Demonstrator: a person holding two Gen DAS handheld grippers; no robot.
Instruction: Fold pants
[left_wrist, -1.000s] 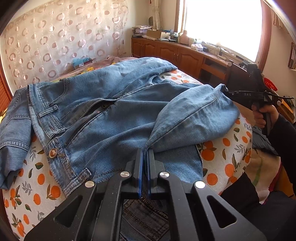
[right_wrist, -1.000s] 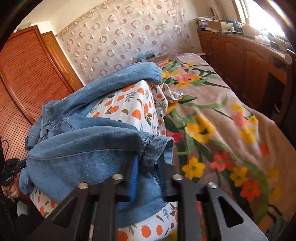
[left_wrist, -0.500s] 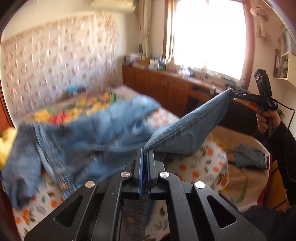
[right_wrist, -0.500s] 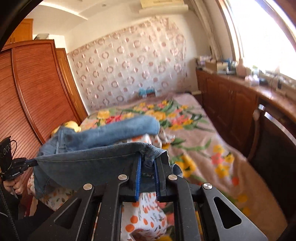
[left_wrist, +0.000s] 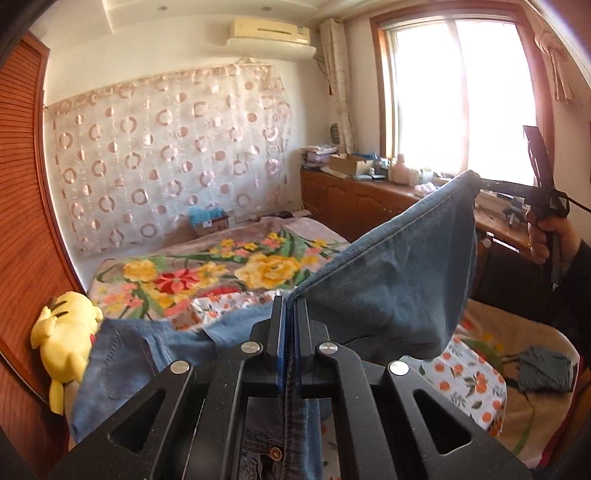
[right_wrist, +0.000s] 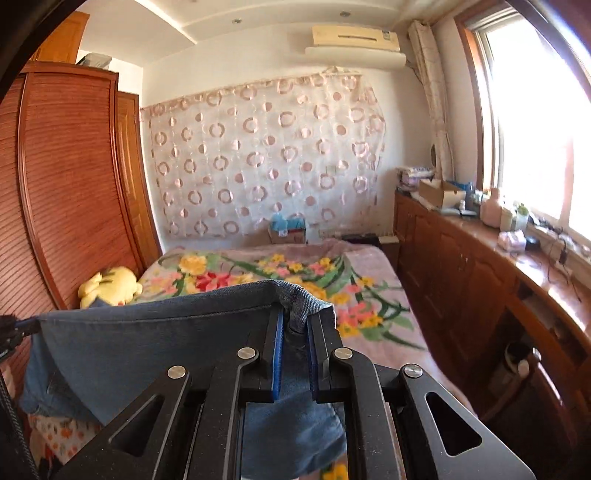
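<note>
Lifting the pants (left_wrist: 391, 280) clear above the bed (left_wrist: 229, 258), left tool (left_wrist: 290, 325) and right tool (right_wrist: 295, 332) each pinching a hem corner; next probably carrying hems toward the waistband for the fold.

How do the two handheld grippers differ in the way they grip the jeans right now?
The left gripper has its jaws almost touching, pinching a thin edge of the jeans; the right gripper shows a clear gap, stuffed with a bunched hem. The left's denim runs down between its arms; the right's stretches sideways as a taut edge. Both are shut on the jeans, holding them above the bed.
</note>
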